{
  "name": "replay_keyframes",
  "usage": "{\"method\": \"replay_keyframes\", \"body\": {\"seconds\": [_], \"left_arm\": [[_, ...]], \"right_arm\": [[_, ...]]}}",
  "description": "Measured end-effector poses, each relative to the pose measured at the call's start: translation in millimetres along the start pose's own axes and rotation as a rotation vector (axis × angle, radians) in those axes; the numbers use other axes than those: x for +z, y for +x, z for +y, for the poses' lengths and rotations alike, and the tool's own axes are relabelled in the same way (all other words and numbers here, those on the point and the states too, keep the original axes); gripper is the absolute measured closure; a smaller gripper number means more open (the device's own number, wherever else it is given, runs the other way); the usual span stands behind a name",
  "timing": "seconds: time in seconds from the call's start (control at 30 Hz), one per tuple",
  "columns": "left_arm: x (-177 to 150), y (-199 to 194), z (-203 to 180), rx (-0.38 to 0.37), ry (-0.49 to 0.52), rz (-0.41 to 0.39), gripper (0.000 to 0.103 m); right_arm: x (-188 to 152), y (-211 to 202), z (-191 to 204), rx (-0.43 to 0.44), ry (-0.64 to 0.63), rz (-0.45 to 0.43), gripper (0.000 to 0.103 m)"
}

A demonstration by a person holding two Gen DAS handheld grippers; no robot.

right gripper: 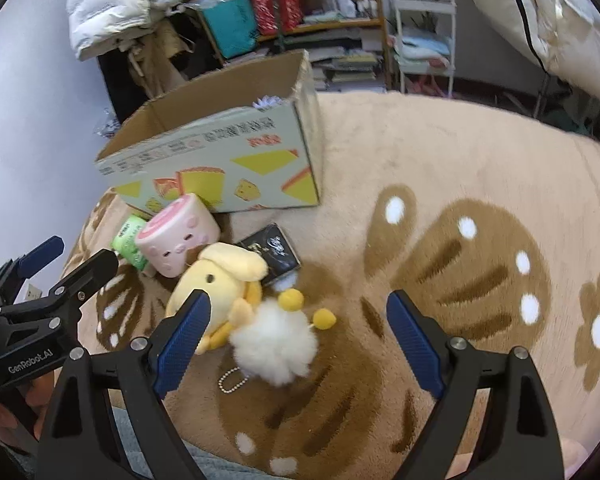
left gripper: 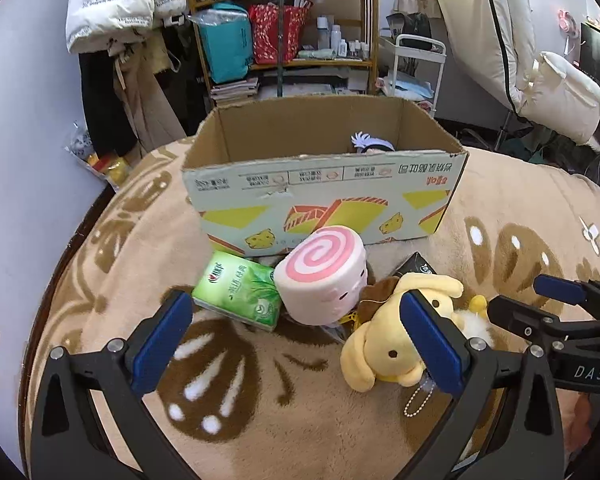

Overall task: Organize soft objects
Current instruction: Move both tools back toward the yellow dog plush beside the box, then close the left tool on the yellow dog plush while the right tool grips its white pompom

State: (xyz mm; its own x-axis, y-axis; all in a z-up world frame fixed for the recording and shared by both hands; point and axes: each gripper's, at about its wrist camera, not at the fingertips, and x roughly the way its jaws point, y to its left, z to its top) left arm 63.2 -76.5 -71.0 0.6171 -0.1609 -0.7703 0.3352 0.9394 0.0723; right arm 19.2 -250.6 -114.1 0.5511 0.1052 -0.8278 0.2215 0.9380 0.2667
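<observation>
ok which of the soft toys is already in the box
Only the white-haired doll, peeking above the cardboard box wall. The yellow dog plush and pink swirl roll plush lie on the blanket.

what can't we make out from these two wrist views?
- Cardboard box contents: in both views its front wall hides all but a bit of one item.
- Black packet: mostly behind the yellow plush in the left wrist view; print too small in the right.
- White pom-pom toy: blurred in the right wrist view, nearly all hidden by the left tool in the left.
</observation>
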Motion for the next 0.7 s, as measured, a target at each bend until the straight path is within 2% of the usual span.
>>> {"method": "replay_keyframes", "body": {"seconds": [0.43,0.47,0.53,0.7], "left_arm": [[0,33,-9,-0.067,-0.01,0.061,0.001],[0,35,-9,-0.073,-0.009,0.064,0.001],[1,39,-12,-0.089,-0.008,0.07,0.001],[-2,46,-18,-0.141,0.011,0.089,0.001]], "right_arm": [[1,29,-8,-0.032,0.017,0.103,0.01],[1,32,-9,-0.034,0.018,0.113,0.011],[0,36,-10,-0.032,0.02,0.139,0.025],[-1,44,-14,-0.017,0.035,0.181,0.03]]}}
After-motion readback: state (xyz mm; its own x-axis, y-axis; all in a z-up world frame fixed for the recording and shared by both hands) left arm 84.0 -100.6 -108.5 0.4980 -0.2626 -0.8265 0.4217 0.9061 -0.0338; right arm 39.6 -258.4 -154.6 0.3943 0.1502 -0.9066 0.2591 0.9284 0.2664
